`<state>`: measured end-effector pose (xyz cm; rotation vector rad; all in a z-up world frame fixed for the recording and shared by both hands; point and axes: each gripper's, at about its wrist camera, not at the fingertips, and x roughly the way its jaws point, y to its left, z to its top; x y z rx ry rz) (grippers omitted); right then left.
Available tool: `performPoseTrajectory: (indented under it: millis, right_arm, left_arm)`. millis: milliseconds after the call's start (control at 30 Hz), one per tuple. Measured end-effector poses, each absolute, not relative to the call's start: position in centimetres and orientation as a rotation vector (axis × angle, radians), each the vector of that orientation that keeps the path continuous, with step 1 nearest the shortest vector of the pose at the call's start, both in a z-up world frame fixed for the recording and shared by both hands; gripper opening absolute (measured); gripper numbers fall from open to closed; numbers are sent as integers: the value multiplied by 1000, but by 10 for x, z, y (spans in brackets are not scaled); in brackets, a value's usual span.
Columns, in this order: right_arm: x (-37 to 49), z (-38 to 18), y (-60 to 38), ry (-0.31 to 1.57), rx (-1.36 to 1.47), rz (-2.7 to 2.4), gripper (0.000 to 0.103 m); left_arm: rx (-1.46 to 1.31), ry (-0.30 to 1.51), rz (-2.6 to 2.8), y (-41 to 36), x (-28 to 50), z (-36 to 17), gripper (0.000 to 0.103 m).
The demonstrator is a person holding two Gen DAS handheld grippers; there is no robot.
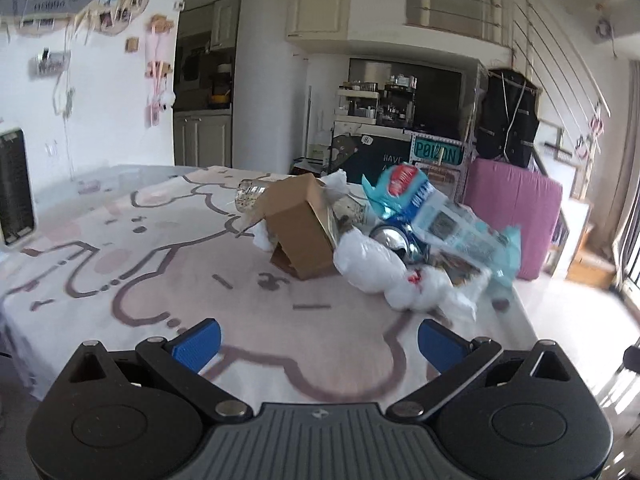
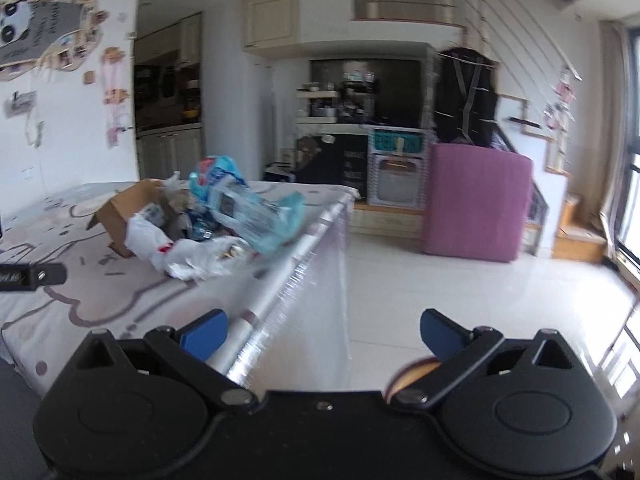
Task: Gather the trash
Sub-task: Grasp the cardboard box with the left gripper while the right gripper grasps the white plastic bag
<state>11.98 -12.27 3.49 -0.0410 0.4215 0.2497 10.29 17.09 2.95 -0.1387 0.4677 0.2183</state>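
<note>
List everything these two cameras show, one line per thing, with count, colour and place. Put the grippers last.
cardboard box: one, brown, tipped over at the left of the trash pile
white bags: a few, crumpled, front of the pile
blue wrapper: one, blue and white, on top of the pile at its right
can: one, silver, in the middle of the pile
table: one, cloth pale pink with dark outlines, under the pile
pink block: one, standing on the floor beyond the table
left gripper: blue pads, open, over the near table edge
right gripper: blue pads, open, over the table's right corner
</note>
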Motion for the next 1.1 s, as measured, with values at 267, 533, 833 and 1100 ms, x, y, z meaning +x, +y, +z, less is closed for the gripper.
performPoseTrajectory:
  millis: [267,533,833,1100]
  right_arm:
    - [167,48,-77,378,-89,399,96]
    - [231,56,-40,416,-81,663,63]
    - [294,22,9,589,-269,928,61]
    - [271,9,20,719,-246,888,43]
  left_arm:
    - [-376,428,104,222,153,20,103]
    - [-593,360,74,265,181,4,92]
    - [-622,362,28,277,201,-4,92]
    - [-603,409,34,276,224,-13,93]
